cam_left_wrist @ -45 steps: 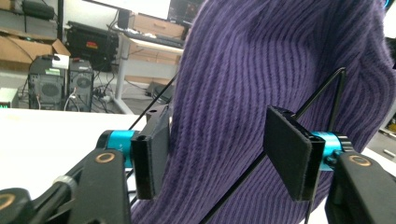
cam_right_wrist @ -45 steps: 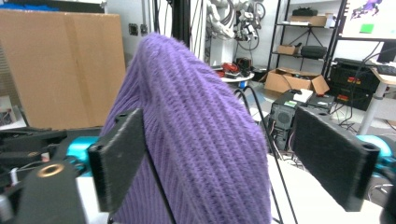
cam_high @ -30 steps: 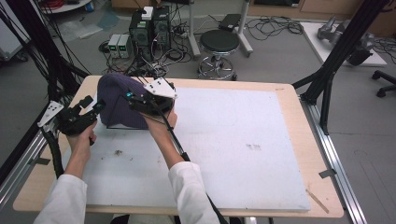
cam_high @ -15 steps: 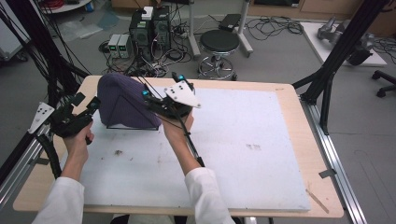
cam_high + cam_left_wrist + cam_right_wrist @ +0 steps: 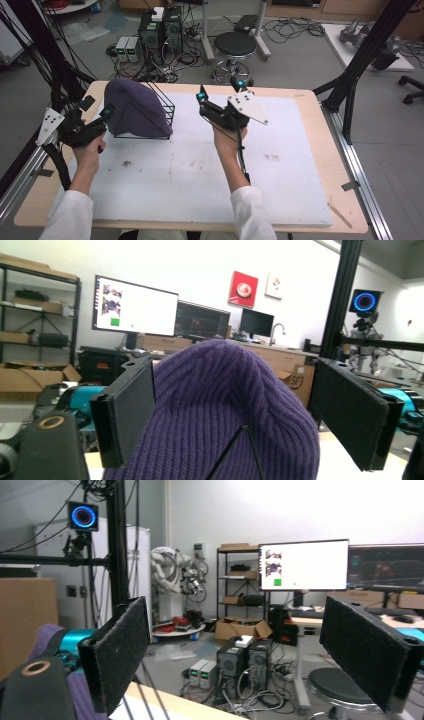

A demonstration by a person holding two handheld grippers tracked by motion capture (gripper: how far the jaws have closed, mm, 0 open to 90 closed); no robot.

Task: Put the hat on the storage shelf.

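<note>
A purple knitted hat [image 5: 131,105] hangs over a black wire stand [image 5: 160,117] at the back left of the white board. My left gripper [image 5: 98,109] is open just left of the hat. In the left gripper view its jaws [image 5: 245,405] stand wide on either side of the hat [image 5: 220,405], apart from it, and a wire of the stand [image 5: 245,440] shows in front. My right gripper [image 5: 220,91] is open in the air to the right of the stand, with nothing between its jaws [image 5: 250,650]. The hat's edge [image 5: 45,632] shows at the lower left of the right gripper view.
The white board [image 5: 210,165] lies on a wooden table [image 5: 320,125]. Black frame posts [image 5: 360,60] stand at both sides of the table. Behind the far edge are a round stool [image 5: 235,45], computer cases [image 5: 160,27] and cables on the floor.
My right gripper has left the hat and moved right, well clear of the stand. My left gripper backed off to the left, then came back beside the hat.
</note>
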